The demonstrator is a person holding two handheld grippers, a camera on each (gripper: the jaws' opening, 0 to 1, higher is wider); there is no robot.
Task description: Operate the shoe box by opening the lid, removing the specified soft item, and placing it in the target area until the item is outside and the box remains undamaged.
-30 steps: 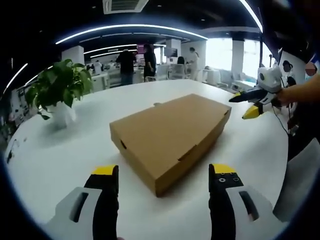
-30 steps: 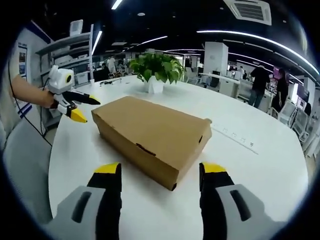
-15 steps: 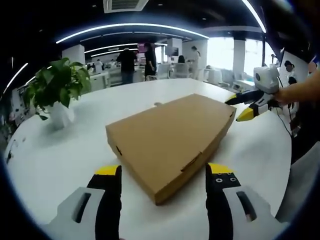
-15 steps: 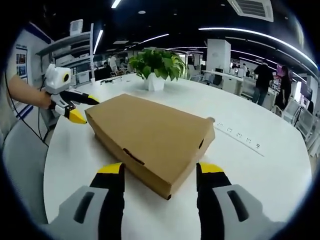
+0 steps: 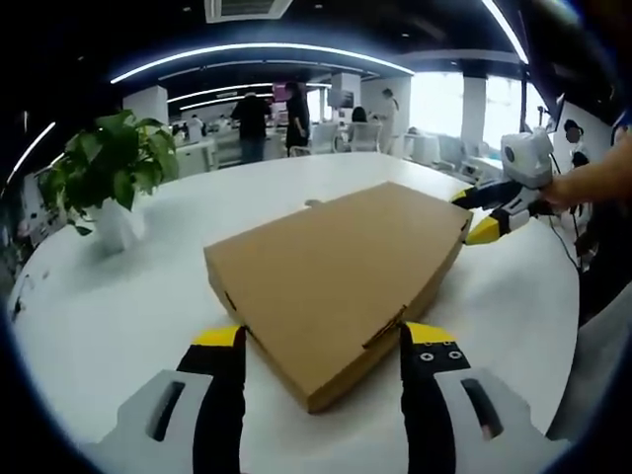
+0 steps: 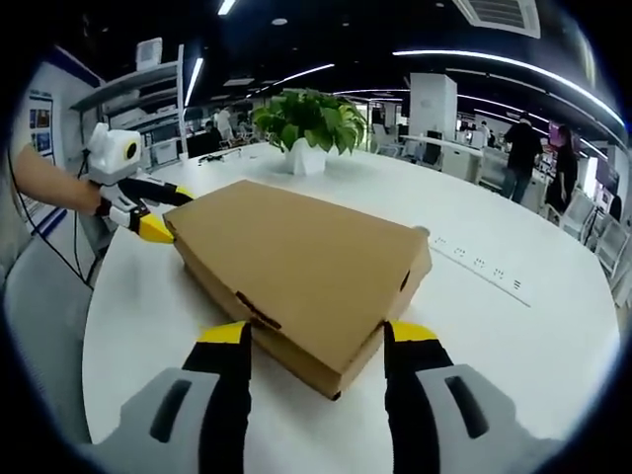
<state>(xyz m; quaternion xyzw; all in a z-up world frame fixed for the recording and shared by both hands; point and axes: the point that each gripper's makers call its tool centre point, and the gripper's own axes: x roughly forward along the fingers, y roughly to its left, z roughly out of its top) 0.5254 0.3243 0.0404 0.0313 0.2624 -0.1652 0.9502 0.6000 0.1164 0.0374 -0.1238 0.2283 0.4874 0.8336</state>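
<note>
On the white round table [image 5: 128, 316] lies the shoe box [image 5: 341, 267], a flat brown cardboard carton with its lid down and shut all round, so what it holds cannot be seen. Small tab slots show along its side walls, and no print, brand or label can be read on the cardboard.

From the left gripper view, the left gripper [image 5: 321, 341] has its two yellow-tipped jaws spread apart, one on each side of the box's near corner, gripping nothing. At the far right end of the box the other tool comes in from the right, held by a person's hand [image 5: 583, 188], its yellow tips at the box's far corner (whether they touch the cardboard is too fine to tell).

From the right gripper view, the right gripper [image 6: 316, 341] likewise stands with its jaws wide, straddling the near corner of the box and clamped on nothing. A potted plant [image 6: 308, 123] in a white pot stands on the table beyond the box, well apart from it. A strip of small dark marks [image 6: 479, 272] runs along the tabletop beside the box, too small to read.
</note>
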